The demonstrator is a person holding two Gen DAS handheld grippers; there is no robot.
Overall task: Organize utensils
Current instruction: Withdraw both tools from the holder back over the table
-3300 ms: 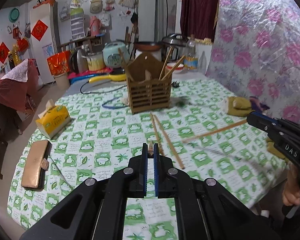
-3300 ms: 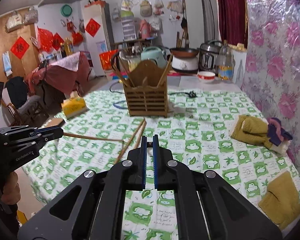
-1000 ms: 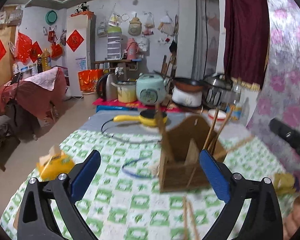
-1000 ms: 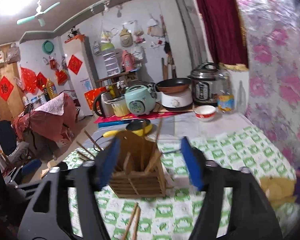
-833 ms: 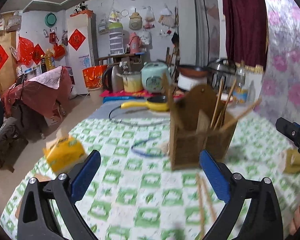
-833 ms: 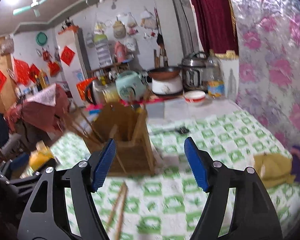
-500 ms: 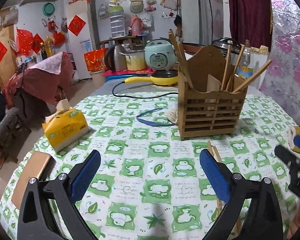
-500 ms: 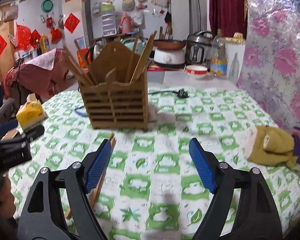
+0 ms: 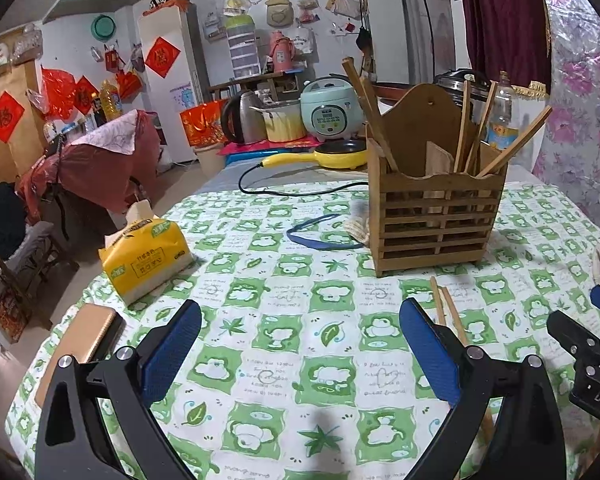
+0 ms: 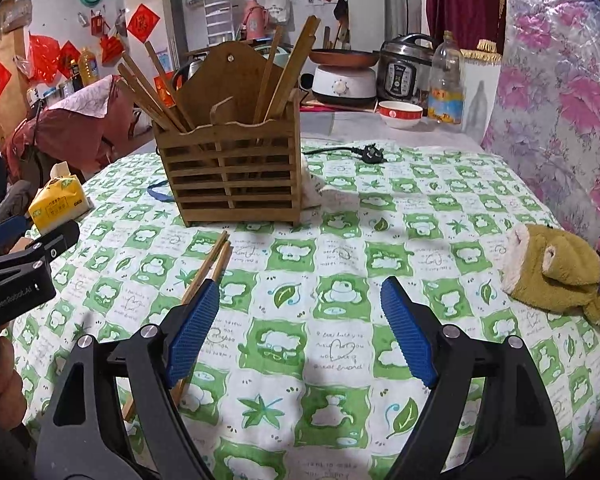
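Note:
A slatted wooden utensil holder (image 9: 436,216) stands on the green-checked tablecloth with several chopsticks upright in it; it also shows in the right wrist view (image 10: 232,176). Two loose chopsticks (image 9: 446,308) lie on the cloth in front of it, seen in the right wrist view (image 10: 210,268) partly under my left finger. My left gripper (image 9: 300,344) is open and empty, low over the cloth. My right gripper (image 10: 300,320) is open and empty, also low over the cloth, to the right of the loose chopsticks.
A yellow tissue pack (image 9: 146,256) and a brown wallet (image 9: 80,340) lie at the left. A blue band (image 9: 320,238) lies left of the holder. An olive cloth (image 10: 552,272) lies at the right. A black plug (image 10: 370,152) and kitchen appliances sit behind.
Both grippers, shut 3.3 s ago, opened near the holder and have since dropped back low over the cloth. More chopsticks now stand in the holder.

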